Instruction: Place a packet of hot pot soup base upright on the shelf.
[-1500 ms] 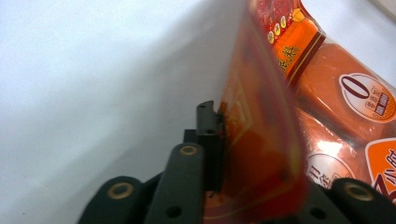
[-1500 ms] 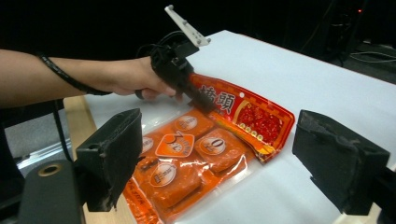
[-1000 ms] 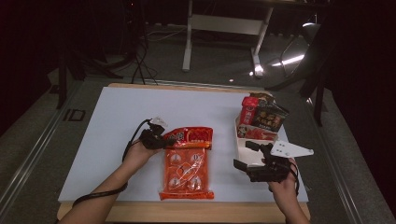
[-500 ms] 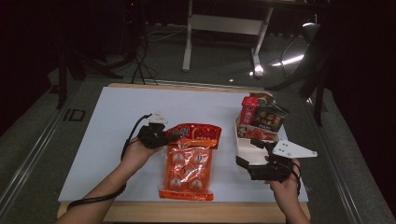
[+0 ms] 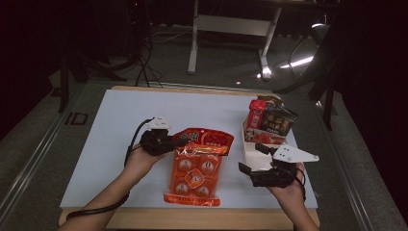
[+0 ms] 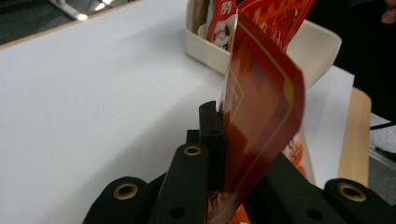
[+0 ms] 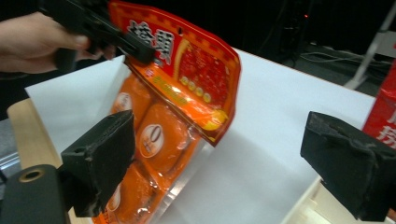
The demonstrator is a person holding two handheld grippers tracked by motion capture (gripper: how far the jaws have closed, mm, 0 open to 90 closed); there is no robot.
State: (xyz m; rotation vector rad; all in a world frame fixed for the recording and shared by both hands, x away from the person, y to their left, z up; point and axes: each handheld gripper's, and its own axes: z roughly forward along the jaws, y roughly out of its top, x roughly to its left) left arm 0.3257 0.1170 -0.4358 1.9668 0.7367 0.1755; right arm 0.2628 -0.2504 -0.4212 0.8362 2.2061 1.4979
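A dark room surrounds my white worktop (image 5: 110,144), which fills the middle of the high view. Left of centre, my left tongs (image 5: 169,143) pinch the red header of the orange snack pack (image 5: 195,173), lifting its top edge while the lower end rests near the bottom of the frame. At lower right, my right tongs (image 5: 249,166) hang spread and empty, just below the white tray (image 5: 250,156) of packets. I judge the grip thin: the glossy header could slide free, or the sagging pack could snag the tray's rim.
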